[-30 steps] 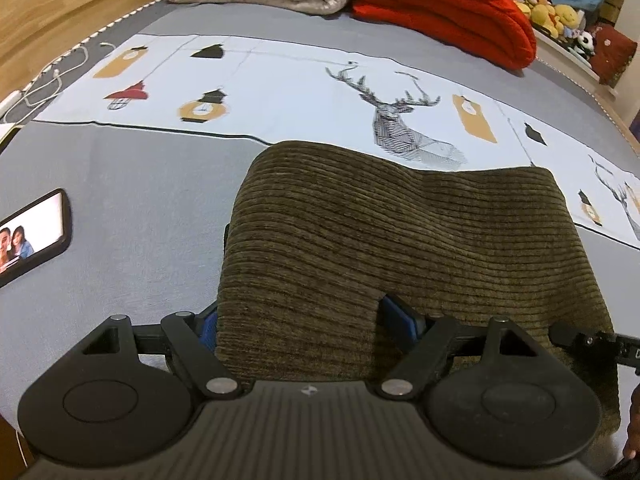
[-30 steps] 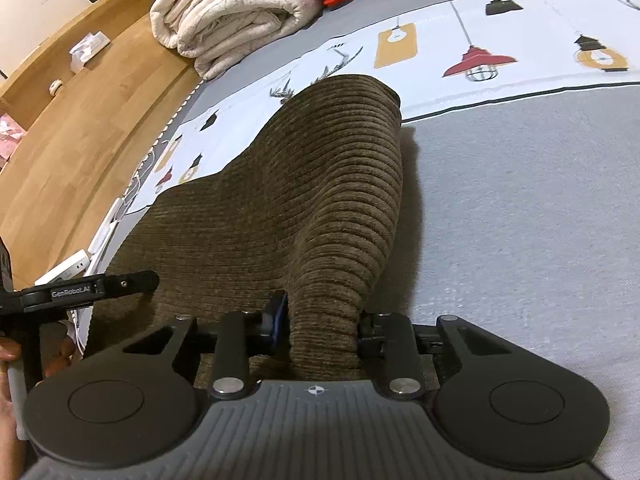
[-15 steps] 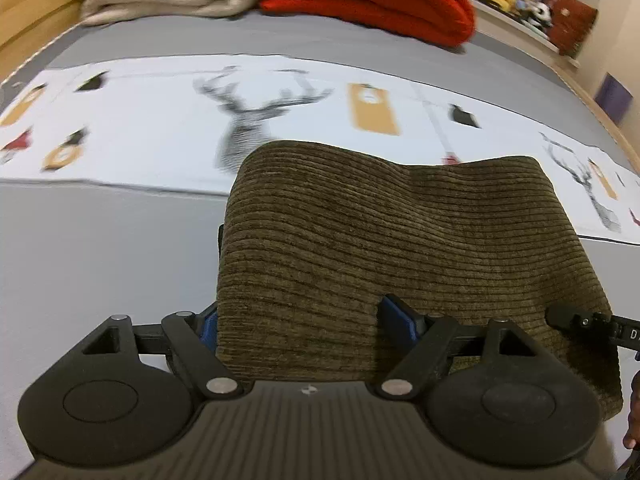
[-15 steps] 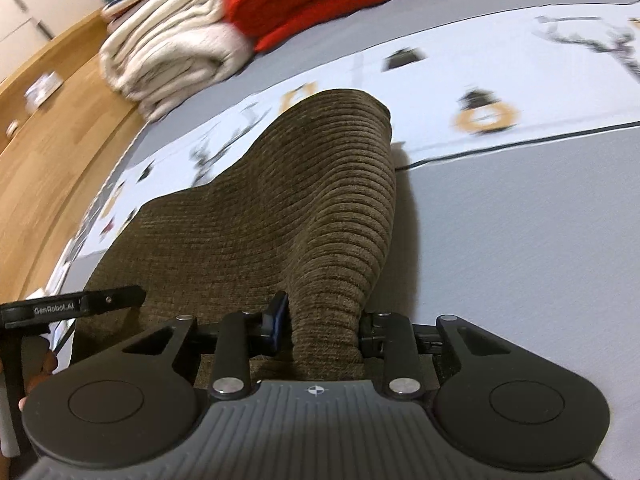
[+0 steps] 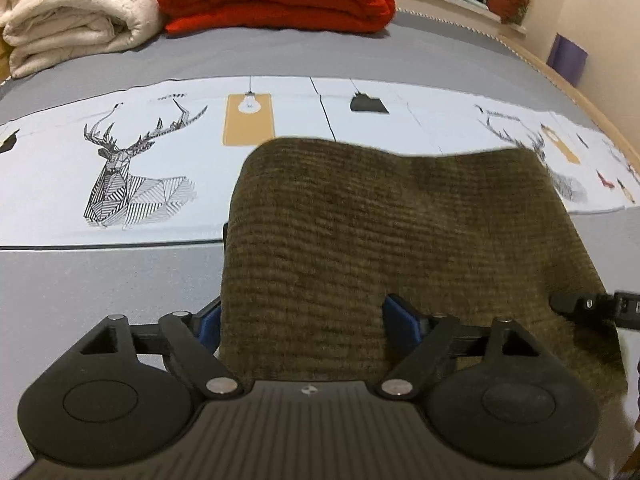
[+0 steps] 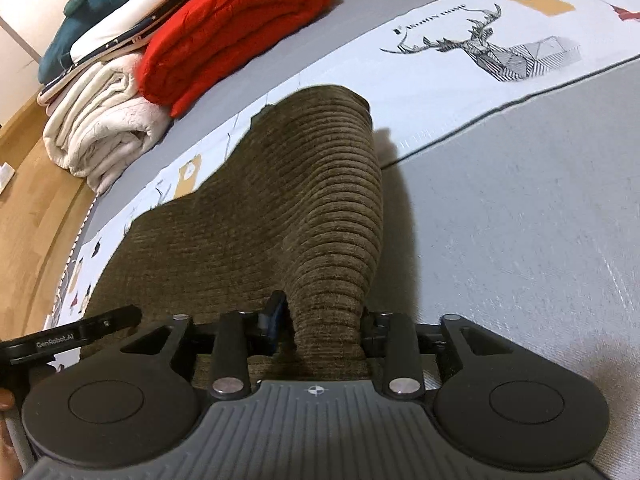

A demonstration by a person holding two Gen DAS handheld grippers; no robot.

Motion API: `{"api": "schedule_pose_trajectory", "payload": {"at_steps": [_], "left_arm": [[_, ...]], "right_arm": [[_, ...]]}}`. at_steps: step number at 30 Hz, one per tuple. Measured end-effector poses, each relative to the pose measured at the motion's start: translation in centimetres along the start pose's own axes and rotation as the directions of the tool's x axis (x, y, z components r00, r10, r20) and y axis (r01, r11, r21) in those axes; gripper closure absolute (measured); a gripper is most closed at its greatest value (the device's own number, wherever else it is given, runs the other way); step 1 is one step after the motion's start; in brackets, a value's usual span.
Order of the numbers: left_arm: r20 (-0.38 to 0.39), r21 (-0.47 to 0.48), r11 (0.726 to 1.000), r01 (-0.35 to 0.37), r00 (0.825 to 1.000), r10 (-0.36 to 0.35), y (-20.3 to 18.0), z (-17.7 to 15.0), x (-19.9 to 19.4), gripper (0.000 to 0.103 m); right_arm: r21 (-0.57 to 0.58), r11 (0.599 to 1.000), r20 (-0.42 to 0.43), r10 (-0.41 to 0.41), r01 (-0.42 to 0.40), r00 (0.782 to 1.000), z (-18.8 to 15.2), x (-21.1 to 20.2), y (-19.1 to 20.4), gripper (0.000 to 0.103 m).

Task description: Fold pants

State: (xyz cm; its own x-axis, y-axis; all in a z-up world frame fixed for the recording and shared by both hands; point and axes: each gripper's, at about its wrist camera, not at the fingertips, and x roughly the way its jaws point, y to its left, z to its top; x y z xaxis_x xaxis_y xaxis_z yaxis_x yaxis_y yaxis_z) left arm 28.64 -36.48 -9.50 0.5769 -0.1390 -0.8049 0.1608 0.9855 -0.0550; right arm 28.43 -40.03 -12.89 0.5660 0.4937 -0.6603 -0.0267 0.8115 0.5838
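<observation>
While the folded brown pants [image 5: 384, 232] are being carried low over the bed [image 5: 100, 280], the left-hand view is showing them draped forward from the left tongs [image 5: 308, 320], their far fold hanging just above the white printed strip [image 5: 140, 152] of the cover. The blue pads [image 5: 402, 316] are standing wide, one at each side of a thick bundle of cloth, and the jaws are easing wider; the cloth is filling the gap between them, and I would say the pads are bearing on it only lightly, if at all. At the right edge of this view, an arm of the other tongs is showing beside the cloth.

Seen from the right-hand view, the pants [image 6: 320, 208] are rising in a ridge from the right tongs [image 6: 320, 328] and sloping away to the left. These jaws are opening too, and a narrower roll of cloth is sitting between them, close against the pads. Beyond, a red blanket [image 6: 240, 28] and a cream one [image 6: 104, 120] are lying well apart from the work.

To my eye the step in hand is laying the folded bundle down and letting go. The next move is calling for both hands to draw straight back without dragging the top layer, then smoothing it flat.
</observation>
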Motion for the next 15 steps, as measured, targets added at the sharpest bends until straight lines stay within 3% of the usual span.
{"api": "schedule_pose_trajectory", "payload": {"at_steps": [4, 6, 12, 15], "left_arm": [[-0.014, -0.007, 0.999, -0.043, 0.999, 0.043, 0.6, -1.0, -1.4, 0.011], [-0.026, 0.009, 0.998, -0.067, 0.997, 0.068, 0.9, -1.9, -2.0, 0.005], [0.002, 0.067, 0.992, -0.111, 0.994, 0.111, 1.0, -5.2, -3.2, 0.000], [0.007, 0.057, 0.991, -0.118, 0.993, 0.118, 1.0, -5.9, -3.4, 0.000]], "right_arm": [[-0.074, 0.994, -0.005, -0.084, 0.083, 0.996, -0.5, -1.4, 1.7, 0.043], [-0.144, 0.982, 0.019, -0.120, 0.121, 0.993, -1.0, -2.8, 3.0, 0.030], [-0.341, 0.923, -0.003, -0.190, 0.177, 0.982, -5.1, -3.8, 5.4, 0.022], [-0.341, 0.918, 0.035, -0.202, 0.202, 0.979, -6.7, -3.4, 4.9, 0.021]]}}
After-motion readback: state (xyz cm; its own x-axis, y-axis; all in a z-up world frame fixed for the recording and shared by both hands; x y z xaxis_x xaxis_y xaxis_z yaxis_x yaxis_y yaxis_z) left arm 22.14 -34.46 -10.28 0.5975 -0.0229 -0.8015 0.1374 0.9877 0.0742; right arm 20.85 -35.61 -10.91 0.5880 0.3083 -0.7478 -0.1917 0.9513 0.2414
